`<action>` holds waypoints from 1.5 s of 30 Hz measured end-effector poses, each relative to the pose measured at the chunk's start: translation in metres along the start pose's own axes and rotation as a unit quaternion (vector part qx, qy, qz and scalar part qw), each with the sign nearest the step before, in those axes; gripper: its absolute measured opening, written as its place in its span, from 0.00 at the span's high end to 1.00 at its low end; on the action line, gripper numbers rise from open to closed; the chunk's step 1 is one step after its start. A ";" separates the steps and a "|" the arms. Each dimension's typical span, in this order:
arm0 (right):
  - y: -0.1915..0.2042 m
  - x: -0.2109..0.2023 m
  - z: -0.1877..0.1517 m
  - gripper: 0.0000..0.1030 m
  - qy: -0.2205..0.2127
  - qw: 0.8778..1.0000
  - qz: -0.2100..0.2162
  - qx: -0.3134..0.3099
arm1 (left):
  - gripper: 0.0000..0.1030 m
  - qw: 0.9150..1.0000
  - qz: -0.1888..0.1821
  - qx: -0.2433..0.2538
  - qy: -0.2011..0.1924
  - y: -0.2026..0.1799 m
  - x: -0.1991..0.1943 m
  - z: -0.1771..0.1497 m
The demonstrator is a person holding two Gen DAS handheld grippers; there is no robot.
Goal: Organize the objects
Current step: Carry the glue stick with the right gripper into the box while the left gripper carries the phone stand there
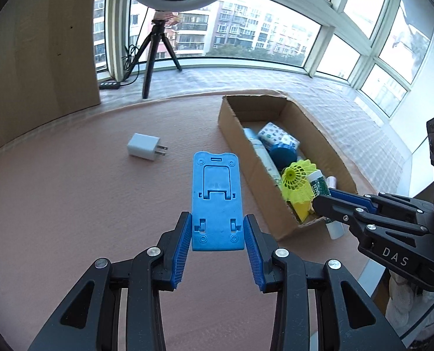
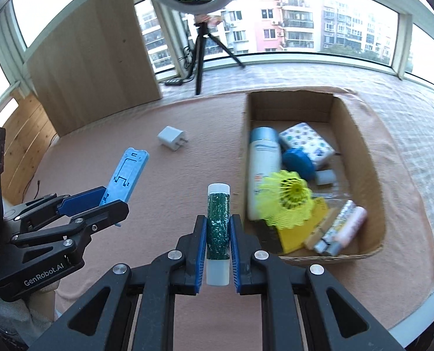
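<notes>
Matt blue plastic stand (image 1: pixel 217 201), rough pink cloth table cover (image 1: pixel 85 204), corrugated cardboard box (image 2: pixel 360 134), ribbed jaws

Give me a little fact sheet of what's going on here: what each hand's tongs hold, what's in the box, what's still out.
left tongs: shut on flat blue plastic phone stand
right tongs: shut on green-labelled white lip balm tube
brown cardboard box: holds yellow plastic shuttlecock, white lotion bottle, other small items
still out: white plug-in charger cube on pink table cover
</notes>
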State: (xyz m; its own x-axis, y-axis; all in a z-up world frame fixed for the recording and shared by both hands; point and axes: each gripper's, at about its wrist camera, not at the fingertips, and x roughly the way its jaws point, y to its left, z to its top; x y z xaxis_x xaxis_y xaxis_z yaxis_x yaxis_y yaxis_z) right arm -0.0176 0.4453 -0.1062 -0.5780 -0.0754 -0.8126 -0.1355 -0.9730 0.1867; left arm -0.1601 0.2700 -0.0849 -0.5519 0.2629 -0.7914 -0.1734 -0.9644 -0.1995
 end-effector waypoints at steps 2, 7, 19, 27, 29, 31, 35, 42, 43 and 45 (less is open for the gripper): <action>-0.010 -0.004 -0.001 0.86 -0.003 1.000 -0.005 0.007 | 0.62 1.000 -0.006 0.005 0.002 -0.009 0.005 0.004; -0.033 -0.010 -0.001 0.86 -0.011 0.999 -0.021 0.022 | 0.62 1.000 -0.017 0.017 0.006 -0.028 0.019 0.013; -0.078 -0.008 0.009 0.86 -0.017 0.997 -0.047 0.053 | 0.62 0.998 -0.032 0.047 0.013 -0.066 0.055 0.040; -0.093 -0.001 0.016 0.86 -0.014 0.997 -0.054 0.057 | 0.62 0.997 -0.035 0.060 0.012 -0.081 0.075 0.068; -0.095 0.000 0.018 0.86 -0.013 0.997 -0.055 0.057 | 0.62 0.997 -0.035 0.062 0.013 -0.085 0.079 0.073; -0.097 0.001 0.019 0.86 -0.012 0.997 -0.056 0.058 | 0.62 0.997 -0.039 0.063 0.014 -0.086 0.083 0.076; -0.101 0.003 0.019 0.73 -0.009 0.996 -0.061 0.063 | 0.58 0.997 -0.039 0.070 0.015 -0.089 0.086 0.079; -0.105 0.002 0.016 0.67 -0.011 0.995 -0.059 0.080 | 0.58 0.998 -0.032 0.058 0.015 -0.074 0.082 0.076; -0.105 0.002 0.016 0.67 -0.011 0.995 -0.057 0.082 | 0.58 0.998 -0.029 0.055 0.014 -0.070 0.080 0.076; -0.102 0.002 0.017 0.67 -0.010 0.995 -0.056 0.082 | 0.58 0.998 -0.022 0.052 0.015 -0.064 0.078 0.073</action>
State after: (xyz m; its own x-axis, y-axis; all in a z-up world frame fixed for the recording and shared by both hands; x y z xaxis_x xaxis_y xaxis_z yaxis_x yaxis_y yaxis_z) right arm -0.0186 0.5482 -0.1178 -0.5676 0.0383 -0.8224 -0.3288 -0.9264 0.1837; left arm -0.2516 0.3540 -0.0914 -0.5171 0.3035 -0.8003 -0.2826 -0.9431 -0.1750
